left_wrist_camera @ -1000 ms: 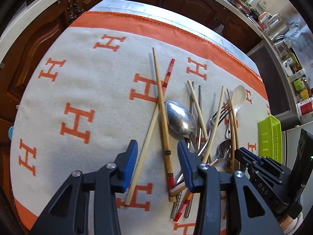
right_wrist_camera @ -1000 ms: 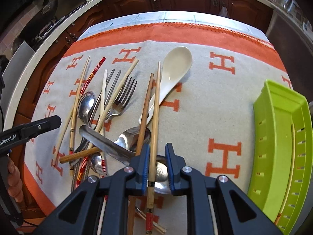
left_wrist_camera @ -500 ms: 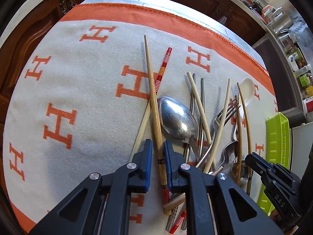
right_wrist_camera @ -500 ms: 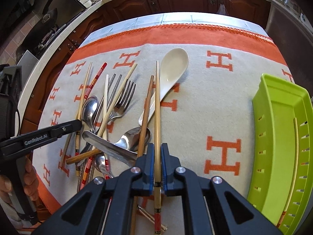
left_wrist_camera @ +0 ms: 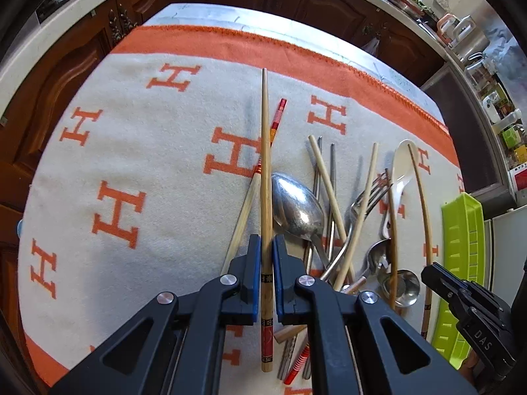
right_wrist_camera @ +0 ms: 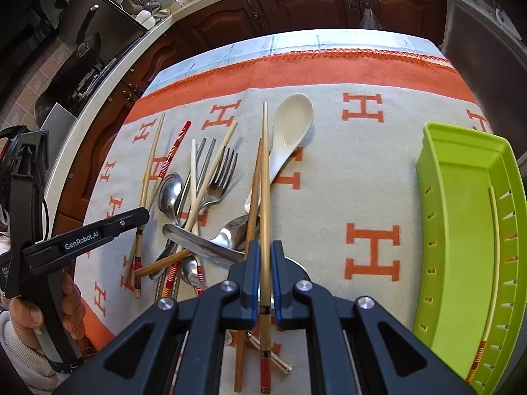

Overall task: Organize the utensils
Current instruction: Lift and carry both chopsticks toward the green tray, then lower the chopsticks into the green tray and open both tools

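A heap of utensils lies on an orange-and-cream cloth [left_wrist_camera: 131,151]: chopsticks, metal spoons [left_wrist_camera: 296,207], a fork [right_wrist_camera: 219,177] and a white ceramic spoon [right_wrist_camera: 290,121]. My left gripper [left_wrist_camera: 266,263] is shut on a wooden chopstick [left_wrist_camera: 265,151] and holds it over the heap's left side. My right gripper [right_wrist_camera: 265,263] is shut on another wooden chopstick [right_wrist_camera: 265,164], raised over the heap's right side. A green tray [right_wrist_camera: 461,217] at the right holds one pale chopstick [right_wrist_camera: 492,263].
The cloth covers a table with dark wooden cabinets [right_wrist_camera: 296,6] beyond its far edge. A kitchen counter with jars and containers [left_wrist_camera: 494,98] runs along the right. The left gripper's body [right_wrist_camera: 82,237] and the hand holding it show in the right wrist view.
My left gripper has closed on a wooden chopstick and lifted it. My right gripper tightened on its chopstick and raised it off the heap.
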A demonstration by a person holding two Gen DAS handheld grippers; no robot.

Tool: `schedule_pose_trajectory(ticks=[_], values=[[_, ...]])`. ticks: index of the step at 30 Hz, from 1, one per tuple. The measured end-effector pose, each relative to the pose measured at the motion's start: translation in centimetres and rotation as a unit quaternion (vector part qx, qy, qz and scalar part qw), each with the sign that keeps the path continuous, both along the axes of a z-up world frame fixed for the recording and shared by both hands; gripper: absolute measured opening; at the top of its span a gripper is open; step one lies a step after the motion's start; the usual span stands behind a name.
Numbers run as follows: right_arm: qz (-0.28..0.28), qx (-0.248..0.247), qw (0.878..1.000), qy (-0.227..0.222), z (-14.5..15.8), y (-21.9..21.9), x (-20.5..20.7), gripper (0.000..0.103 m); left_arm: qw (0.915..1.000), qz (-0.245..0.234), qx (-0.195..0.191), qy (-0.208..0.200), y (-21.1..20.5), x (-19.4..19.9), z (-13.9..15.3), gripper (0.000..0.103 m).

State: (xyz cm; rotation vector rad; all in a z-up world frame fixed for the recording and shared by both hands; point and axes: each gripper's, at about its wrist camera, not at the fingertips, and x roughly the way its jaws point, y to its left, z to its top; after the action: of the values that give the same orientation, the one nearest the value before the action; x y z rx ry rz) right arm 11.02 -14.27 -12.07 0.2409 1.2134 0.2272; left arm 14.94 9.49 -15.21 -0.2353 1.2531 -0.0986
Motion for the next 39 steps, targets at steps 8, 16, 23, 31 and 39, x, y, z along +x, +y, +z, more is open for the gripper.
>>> schedule_pose_trajectory(ticks=[8, 16, 23, 31, 39], values=[[-0.004, 0.011, 1.0, -0.014, 1.7, 0.2, -1.3, 0.006, 0.9992, -0.023, -0.005, -0.033, -0.9, -1.9, 4.3, 0.005], [-0.034, 0.014, 0.999, -0.03, 3.8, -1.8, -3.9, 0.006, 0.9949, -0.087, -0.036, -0.036, -5.6, -4.1, 7.4, 0.005], [-0.097, 0.006, 0.995, -0.032, 5.0, -6.7, -6.6, 0.006, 0.9808, -0.181, -0.067, -0.027, -14.3, -4.9, 8.5, 0.005], [-0.175, -0.016, 0.984, -0.026, 5.2, -13.6, -9.0, 0.006, 0.9639, -0.251, -0.088, 0.004, -23.2, -5.4, 7.7, 0.005], [-0.187, -0.03, 0.982, -0.024, 4.8, -16.0, -8.9, 0.007, 0.9584, -0.265, -0.09, 0.057, -27.7, -5.1, 4.3, 0.005]])
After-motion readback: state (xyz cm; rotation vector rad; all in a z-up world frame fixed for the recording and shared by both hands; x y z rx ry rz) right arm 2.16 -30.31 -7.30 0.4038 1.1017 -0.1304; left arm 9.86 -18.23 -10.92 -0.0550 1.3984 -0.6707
